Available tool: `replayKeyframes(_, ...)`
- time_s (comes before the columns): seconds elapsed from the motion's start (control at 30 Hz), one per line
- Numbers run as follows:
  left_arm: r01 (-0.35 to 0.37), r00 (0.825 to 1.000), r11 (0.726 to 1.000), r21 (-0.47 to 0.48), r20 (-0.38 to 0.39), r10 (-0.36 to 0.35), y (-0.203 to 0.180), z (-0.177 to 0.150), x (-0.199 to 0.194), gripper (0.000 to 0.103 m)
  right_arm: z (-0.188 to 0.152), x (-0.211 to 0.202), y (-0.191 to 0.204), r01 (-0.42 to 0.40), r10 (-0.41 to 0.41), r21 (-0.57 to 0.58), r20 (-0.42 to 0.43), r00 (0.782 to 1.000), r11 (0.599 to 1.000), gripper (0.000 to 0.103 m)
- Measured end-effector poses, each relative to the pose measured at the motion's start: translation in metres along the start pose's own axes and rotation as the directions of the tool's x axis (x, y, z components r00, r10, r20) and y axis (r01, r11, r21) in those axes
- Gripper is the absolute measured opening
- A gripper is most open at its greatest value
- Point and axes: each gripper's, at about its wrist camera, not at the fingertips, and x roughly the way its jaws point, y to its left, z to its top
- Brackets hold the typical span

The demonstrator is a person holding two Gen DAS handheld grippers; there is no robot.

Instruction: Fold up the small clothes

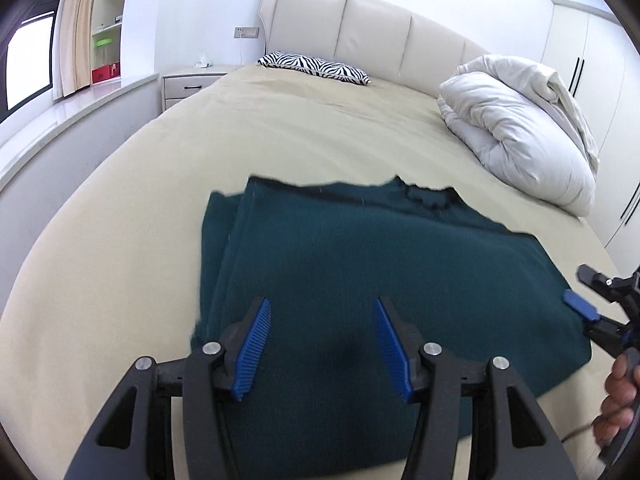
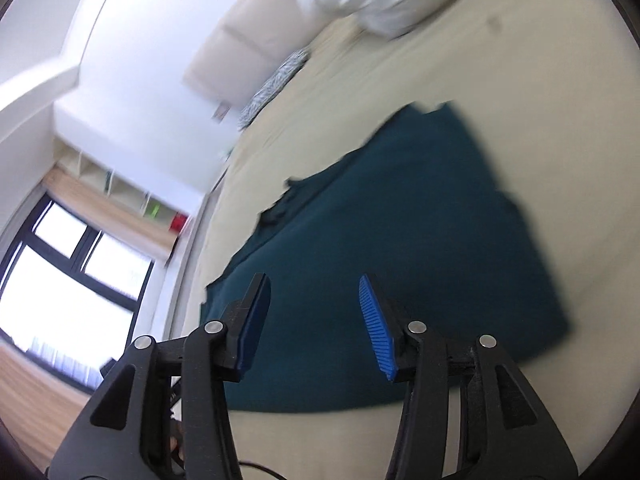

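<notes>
Teal sweater (image 1: 360,272) lying part-folded on bed (image 1: 120,220), left tongs (image 1: 322,344) and right tongs (image 2: 316,320) hovering apart, holding nothing; loose layers risking slipping if one pinch is catching only the top.

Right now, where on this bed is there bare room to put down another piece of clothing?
The widest bare sheet runs between the green garment and the zebra pillow. A second strip lies left of the garment, toward the window ledge. The right side is crowded: the white duvet sits there, and the right gripper hangs at the garment's corner.
</notes>
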Motion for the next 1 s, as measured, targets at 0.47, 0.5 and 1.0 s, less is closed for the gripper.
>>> replayKeyframes(0.47, -0.033, 0.998, 0.999, -0.012, -0.051, 0.033, 0.021, 0.015, 0.065, 0.057, 0.044, 0.154, 0.003, -0.105, 0.113, 0.086, -0.094, 0.989, 0.991, 0.039)
replayKeyframes(0.5, -0.029, 0.998, 0.999, -0.019, -0.051, 0.028, 0.022, 0.016, 0.065, 0.057, 0.051, 0.142, -0.014, -0.102, 0.108, 0.115, -0.049, 0.993, 0.988, 0.039)
replayKeyframes(1.0, 0.078, 0.990, 0.996, -0.046, -0.111, -0.082, -0.038, -0.005, 0.031, 0.056, 0.058, 0.004, -0.114, 0.082, -0.077, 0.208, -0.030, 0.997, 0.975, 0.053)
